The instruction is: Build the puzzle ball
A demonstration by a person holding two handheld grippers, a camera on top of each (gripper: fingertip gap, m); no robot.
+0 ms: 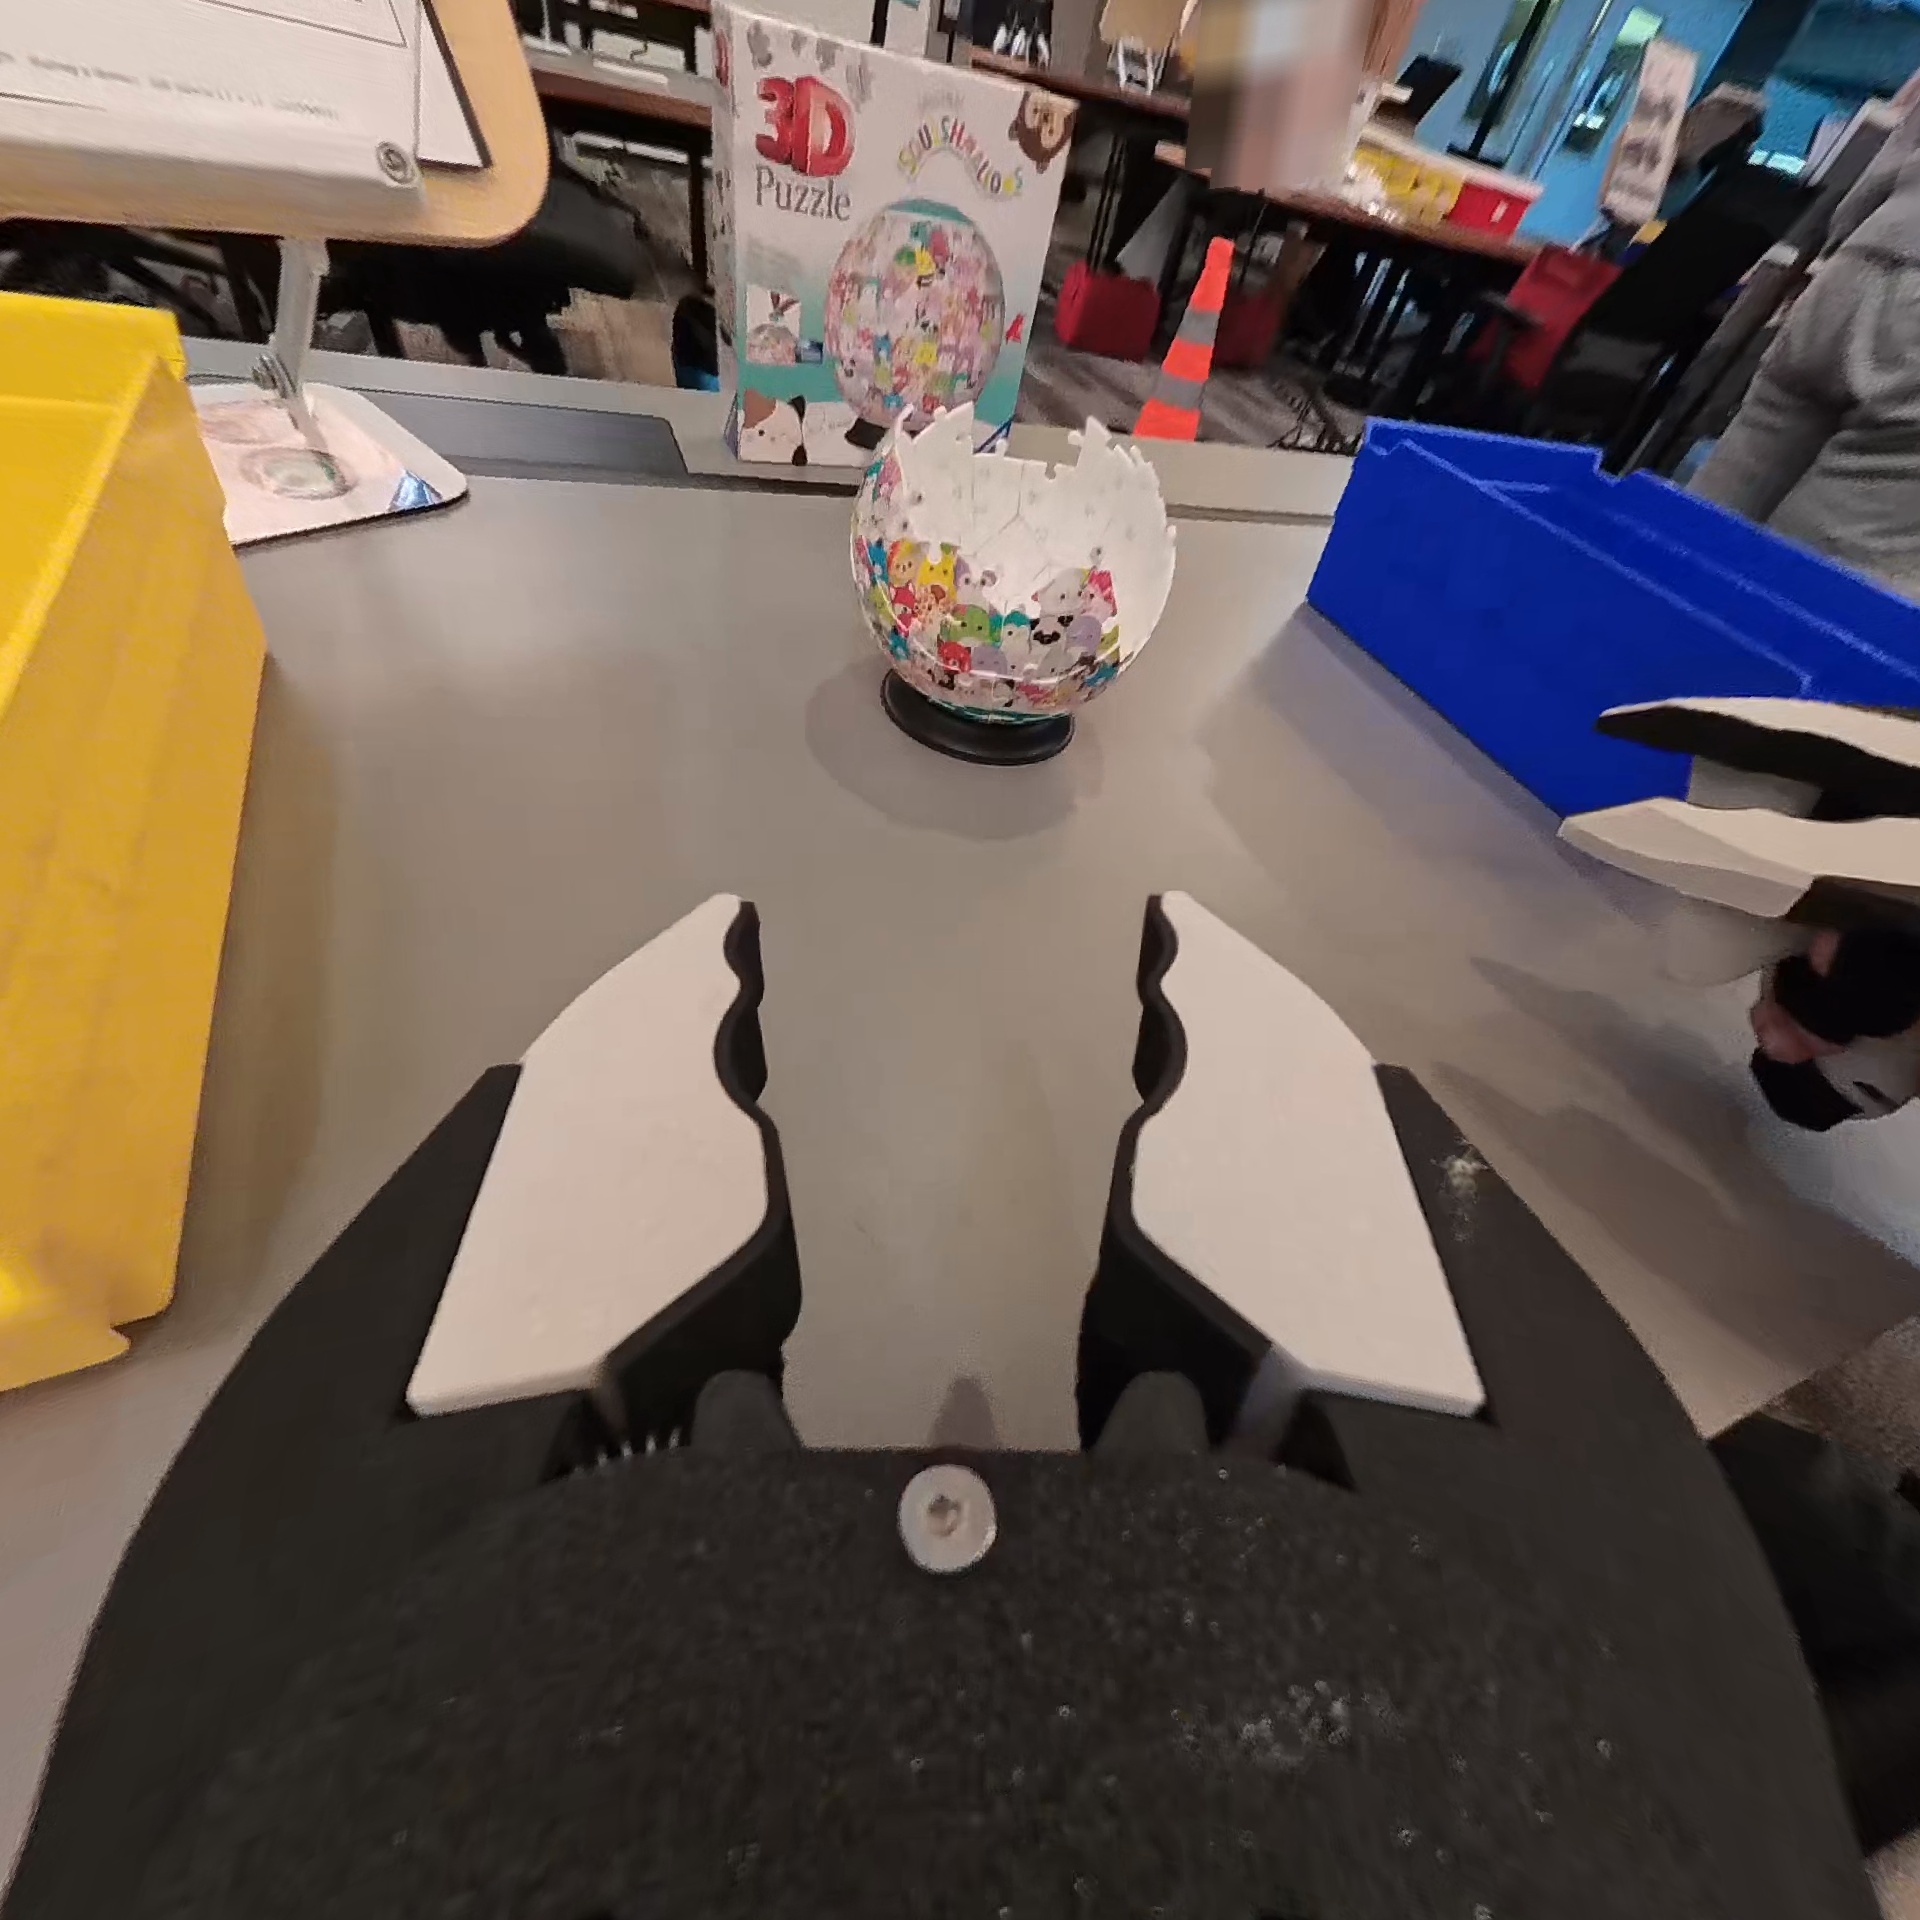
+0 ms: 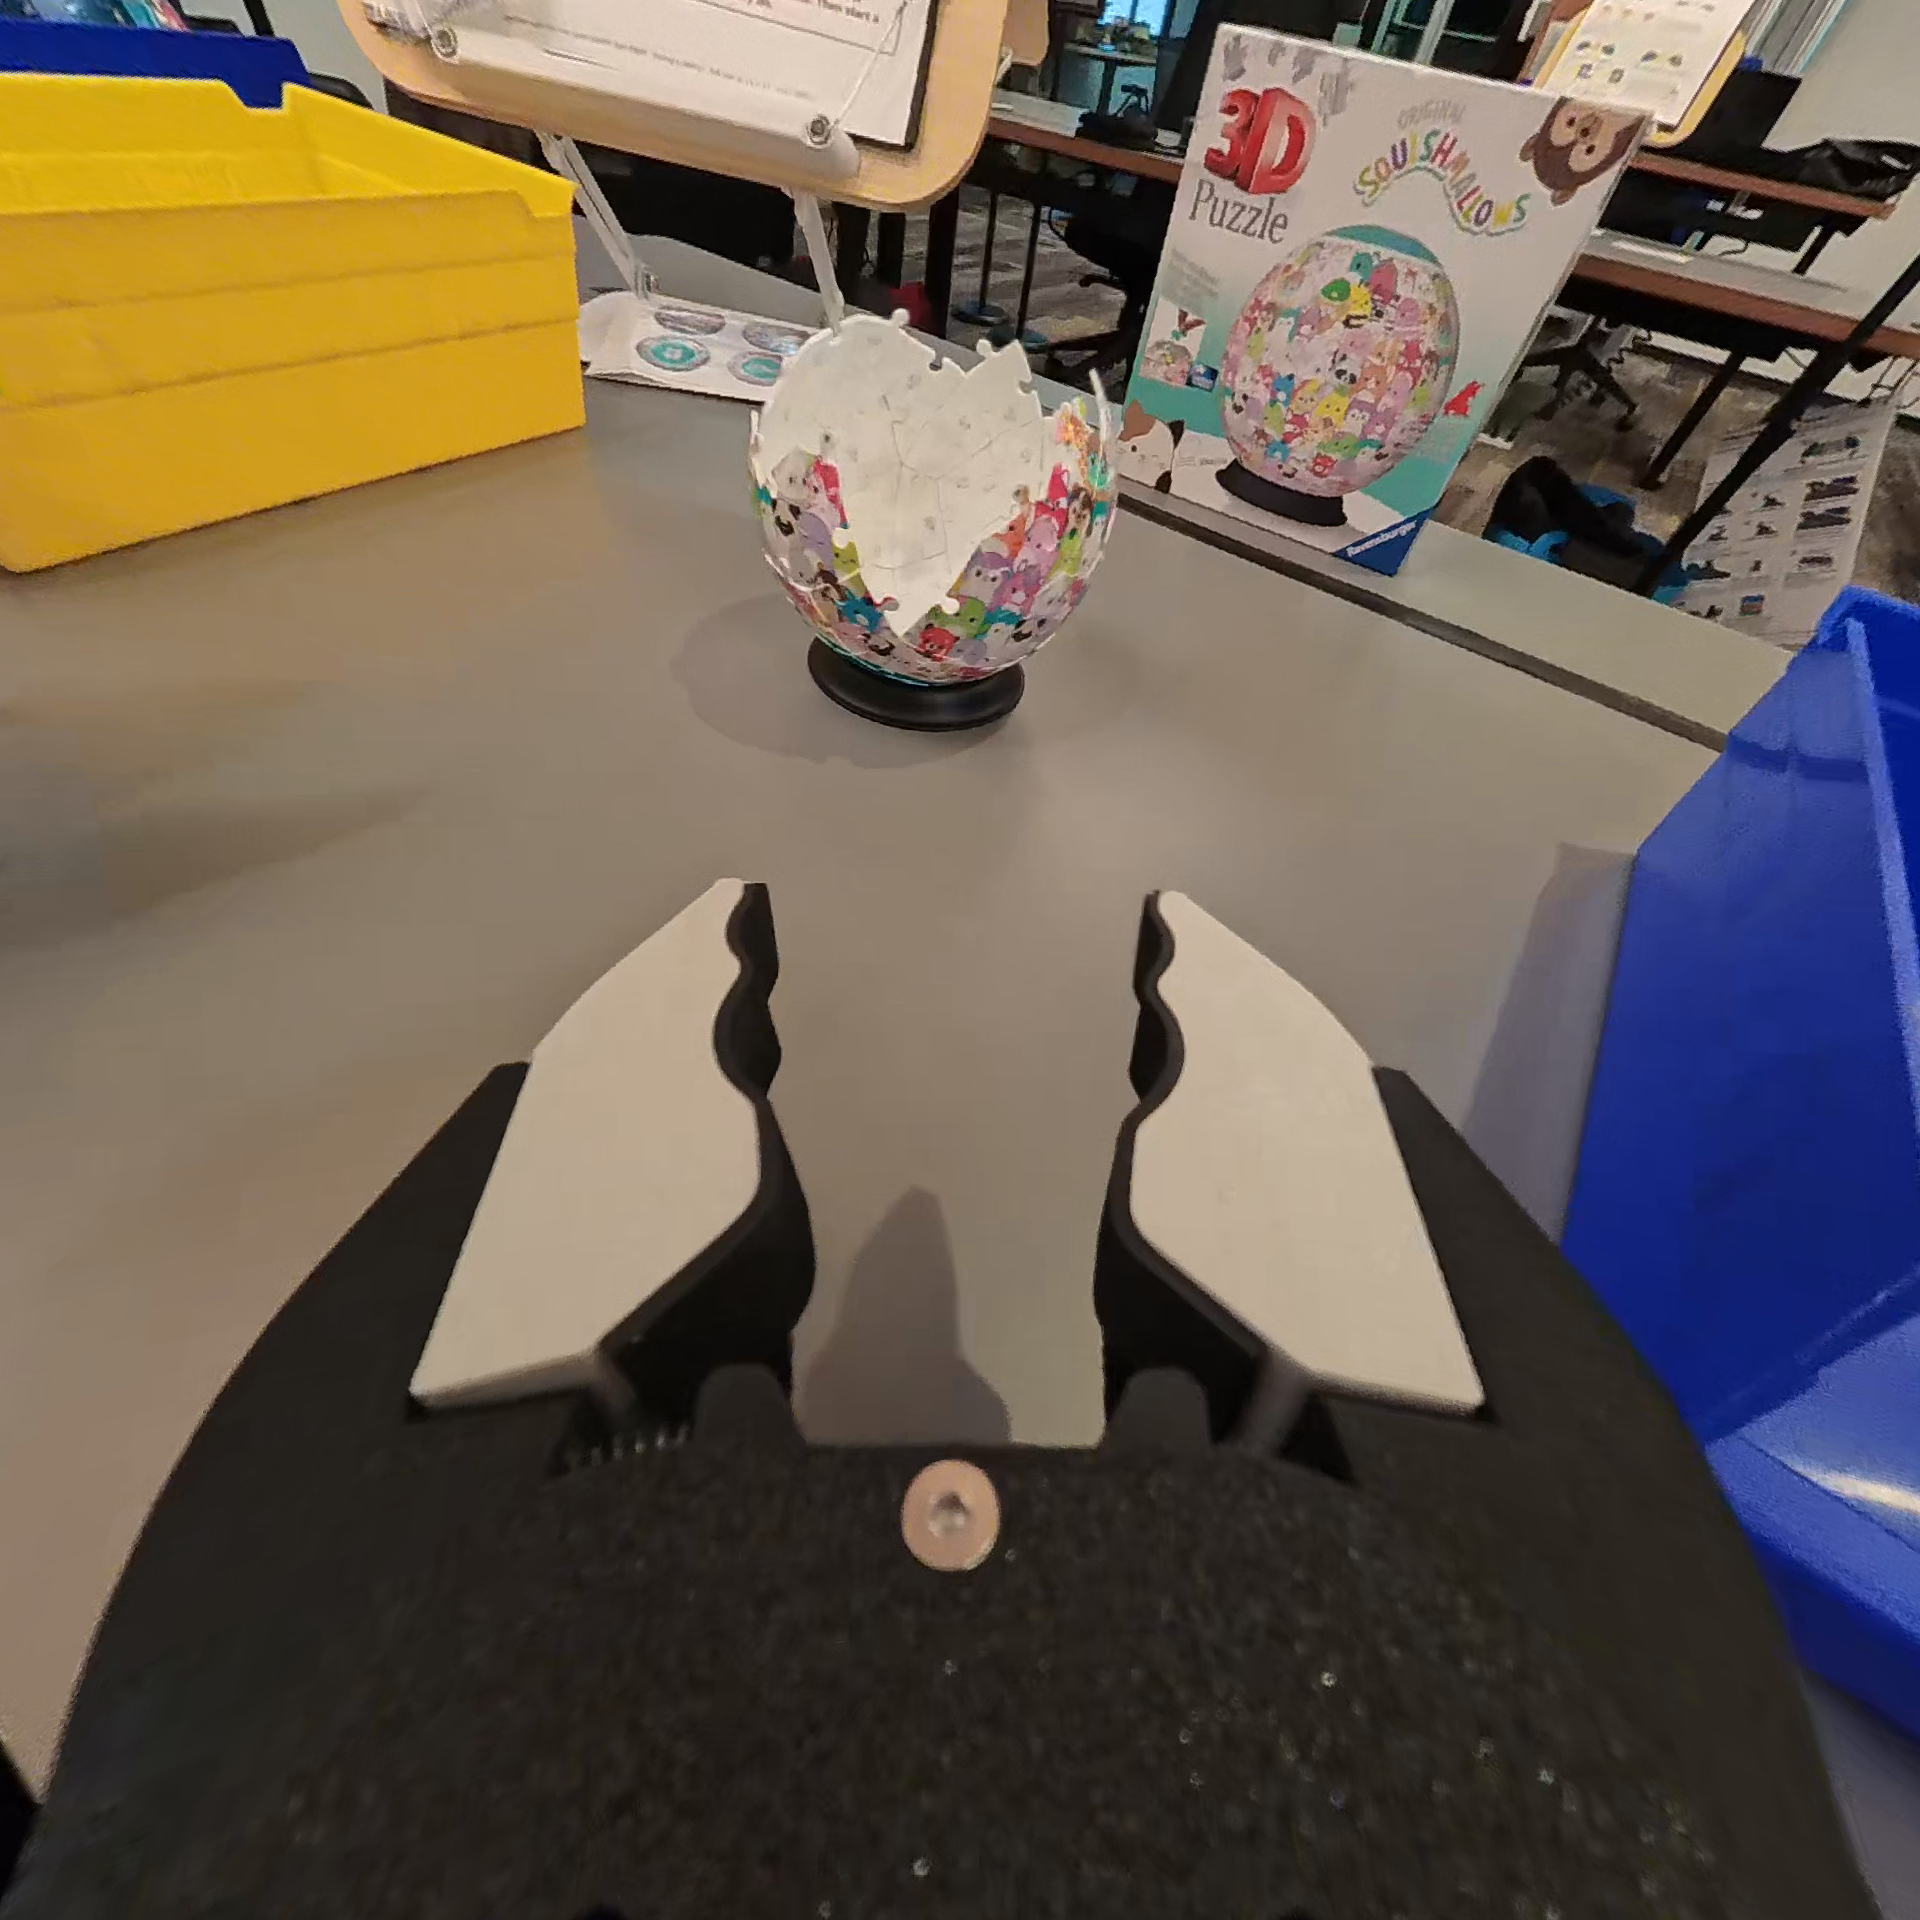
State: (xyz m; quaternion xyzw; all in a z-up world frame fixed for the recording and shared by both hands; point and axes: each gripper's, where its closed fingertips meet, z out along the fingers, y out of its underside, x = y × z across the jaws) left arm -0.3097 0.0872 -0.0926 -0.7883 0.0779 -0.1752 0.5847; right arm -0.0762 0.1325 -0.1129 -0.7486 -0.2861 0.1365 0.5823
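A partly built puzzle ball, colourful outside and white inside with a jagged open top, stands on a black ring stand in the middle of the grey table. It also shows in the right wrist view on its stand. My left gripper is open and empty, held back from the ball above the table. My right gripper is open and empty too, also well short of the ball. The right gripper also shows at the right edge of the left wrist view.
A yellow bin stands at the left, also in the right wrist view. A blue bin stands at the right. The puzzle box stands behind the ball. A clipboard on a stand is at the back left.
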